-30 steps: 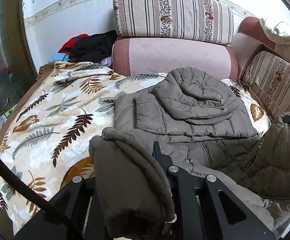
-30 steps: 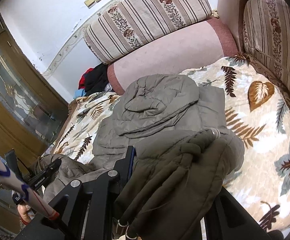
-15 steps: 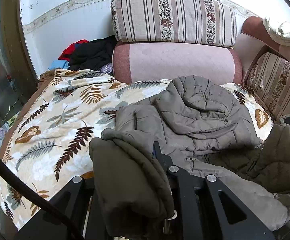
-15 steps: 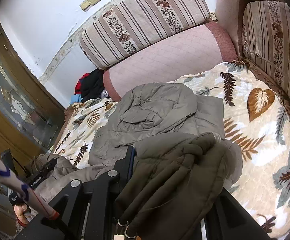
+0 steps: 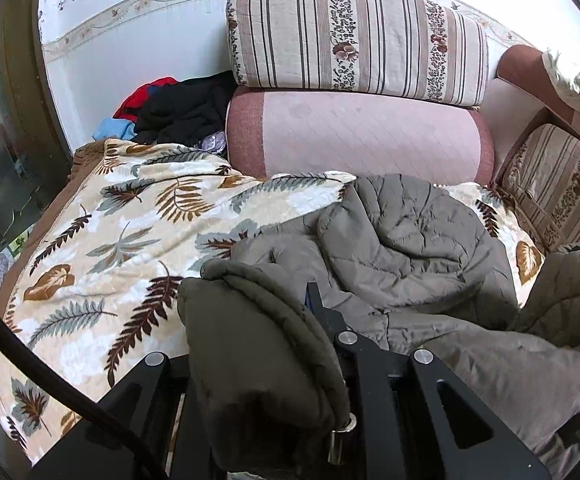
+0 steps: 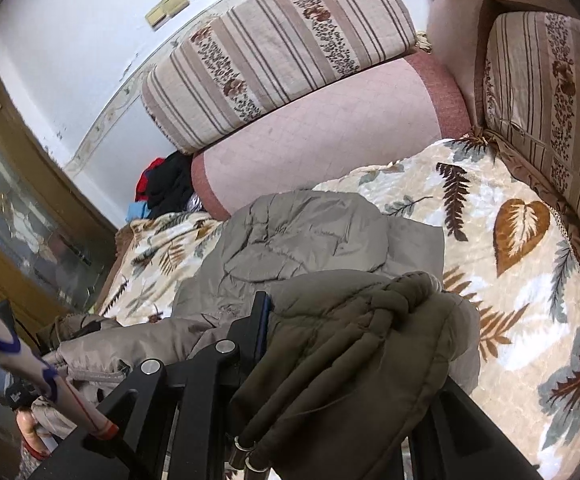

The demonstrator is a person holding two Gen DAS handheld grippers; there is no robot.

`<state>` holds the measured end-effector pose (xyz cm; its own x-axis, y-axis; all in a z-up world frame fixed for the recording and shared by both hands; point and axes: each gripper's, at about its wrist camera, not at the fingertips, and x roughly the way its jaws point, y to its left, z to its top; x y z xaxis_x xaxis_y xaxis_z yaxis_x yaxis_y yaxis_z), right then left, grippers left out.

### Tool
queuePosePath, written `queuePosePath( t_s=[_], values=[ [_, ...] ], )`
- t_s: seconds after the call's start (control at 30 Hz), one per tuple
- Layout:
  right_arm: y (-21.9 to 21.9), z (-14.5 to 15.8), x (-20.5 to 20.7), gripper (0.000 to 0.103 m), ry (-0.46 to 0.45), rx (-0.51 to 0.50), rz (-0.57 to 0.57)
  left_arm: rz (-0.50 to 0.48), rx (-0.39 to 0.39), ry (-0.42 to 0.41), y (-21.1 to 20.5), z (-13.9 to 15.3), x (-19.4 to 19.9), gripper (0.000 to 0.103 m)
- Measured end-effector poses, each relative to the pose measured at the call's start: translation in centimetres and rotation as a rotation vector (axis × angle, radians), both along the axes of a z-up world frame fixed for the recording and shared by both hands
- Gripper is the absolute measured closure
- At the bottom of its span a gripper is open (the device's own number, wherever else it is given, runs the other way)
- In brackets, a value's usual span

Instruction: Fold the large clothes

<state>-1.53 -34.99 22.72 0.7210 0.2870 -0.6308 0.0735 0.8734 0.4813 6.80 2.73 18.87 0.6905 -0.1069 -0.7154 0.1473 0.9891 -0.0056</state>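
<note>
Spread over the sofa, the leaf-print blanket (image 5: pixel 102 248) is carrying the olive jacket (image 5: pixel 405 240), hood up by the cushions. Both claws are staying clamped on its hem, the left gripper (image 5: pixel 274 320) and right gripper (image 6: pixel 329 344) carrying it further over the body, so the bottom-up fold is advancing

A cream blanket printed with brown and grey leaves (image 5: pixel 122 240) is covering the sofa seat, and an olive-grey quilted hooded jacket (image 5: pixel 405 236) is lying crumpled on it. A pink bolster cushion (image 5: pixel 361 132) is sitting along its far edge, with a heap of black, red and blue clothes (image 5: pixel 178 108) lying beside that.

Olive-grey quilted hooded jacket (image 5: pixel 409 240), crumpled on leaf-print blanket (image 5: pixel 130 240), hood uppermost toward the cushions; lower hem apparently bunched and lifted at both near corners.
</note>
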Motion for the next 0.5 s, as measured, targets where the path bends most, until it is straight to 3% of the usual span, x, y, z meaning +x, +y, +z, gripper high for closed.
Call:
queuePosePath(
  t_s=[0.5],
  values=[
    [-1.5,-0.4,5.3,0.081,0.048,0.034,-0.044,0.013,-0.028,0.037,-0.3,0.0,6.4,0.087]
  ],
)
